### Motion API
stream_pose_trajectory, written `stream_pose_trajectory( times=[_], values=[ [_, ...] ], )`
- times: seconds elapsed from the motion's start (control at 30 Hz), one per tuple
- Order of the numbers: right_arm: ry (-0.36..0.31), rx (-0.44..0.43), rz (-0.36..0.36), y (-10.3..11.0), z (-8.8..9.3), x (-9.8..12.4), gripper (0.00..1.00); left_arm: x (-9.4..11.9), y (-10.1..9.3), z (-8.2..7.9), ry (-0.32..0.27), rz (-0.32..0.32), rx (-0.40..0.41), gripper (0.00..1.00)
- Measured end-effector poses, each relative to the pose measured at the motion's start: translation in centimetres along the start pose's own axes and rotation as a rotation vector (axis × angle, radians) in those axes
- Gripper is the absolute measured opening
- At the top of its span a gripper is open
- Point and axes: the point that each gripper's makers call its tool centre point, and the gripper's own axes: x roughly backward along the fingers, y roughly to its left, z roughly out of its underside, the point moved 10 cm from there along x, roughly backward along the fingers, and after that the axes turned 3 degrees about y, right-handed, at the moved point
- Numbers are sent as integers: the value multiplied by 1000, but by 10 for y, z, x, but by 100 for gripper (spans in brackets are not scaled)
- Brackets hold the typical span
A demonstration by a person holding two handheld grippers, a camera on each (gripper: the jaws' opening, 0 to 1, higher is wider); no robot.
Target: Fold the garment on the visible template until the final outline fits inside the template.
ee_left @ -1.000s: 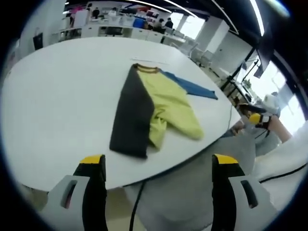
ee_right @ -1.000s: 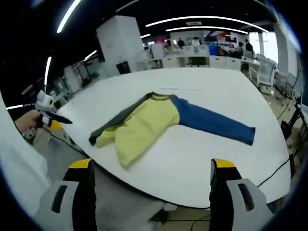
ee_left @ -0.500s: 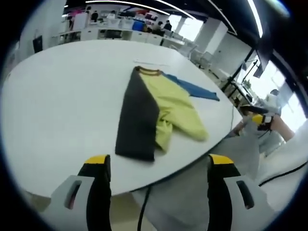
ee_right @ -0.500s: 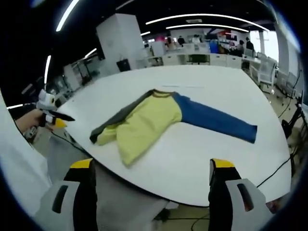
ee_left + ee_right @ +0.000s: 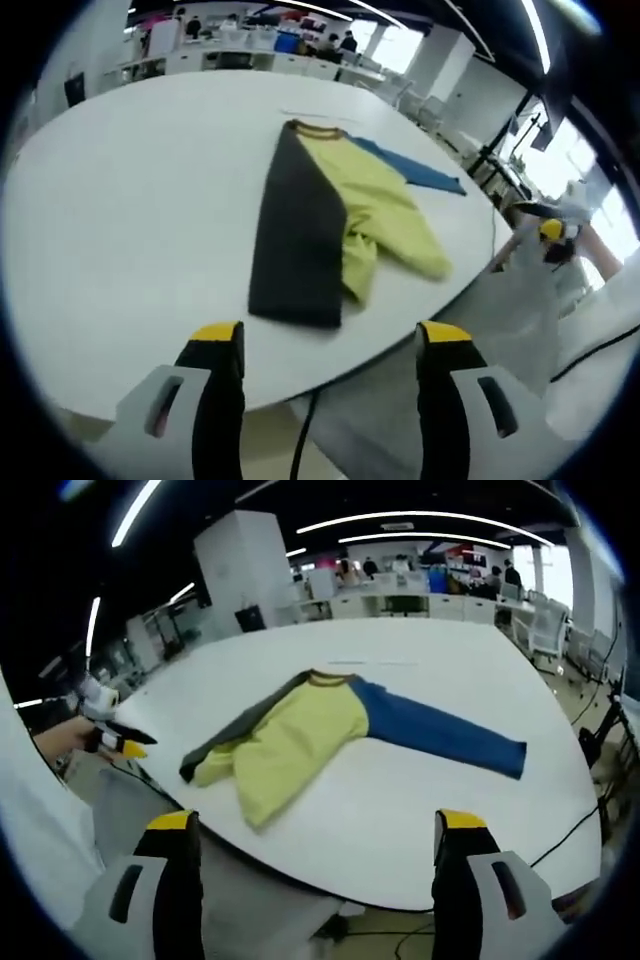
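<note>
1. My left tongs (image 5: 330, 350) have eased in closer to the long-sleeved yellow shirt with one dark grey sleeve and one blue sleeve (image 5: 340, 215) over the last second. It sits bigger and lower between the jaws now, so I'd say I'm lining up on the grey side for the next fold.
2. The shirt lies flat near my edge of the big white round bench (image 5: 430, 810). The grey sleeve is already laid over the body and the blue one (image 5: 440, 735) is stretched out to the far side.
3. Left tongs: jaws wide, nothing in them. Right tongs (image 5: 315, 835): same deal, hanging back off the bench edge.
4. Can't make out a template outline, so no idea about fit.
5. No brands, labels or readable writing anywhere.
</note>
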Motion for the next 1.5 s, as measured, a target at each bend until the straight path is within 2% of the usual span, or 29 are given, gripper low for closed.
stream_pose_trajectory(
  times=[0.77,1.13,1.5],
  values=[
    [19,6,14,-1,-7,-11,95,-30,36,-2,24,-16,-37,49],
    [32,1,22,0,-4,-14,95,-41,50,2,35,-7,-28,37],
    [51,4,29,-3,-6,-15,95,-53,60,4,44,0,-19,29]
  ],
)
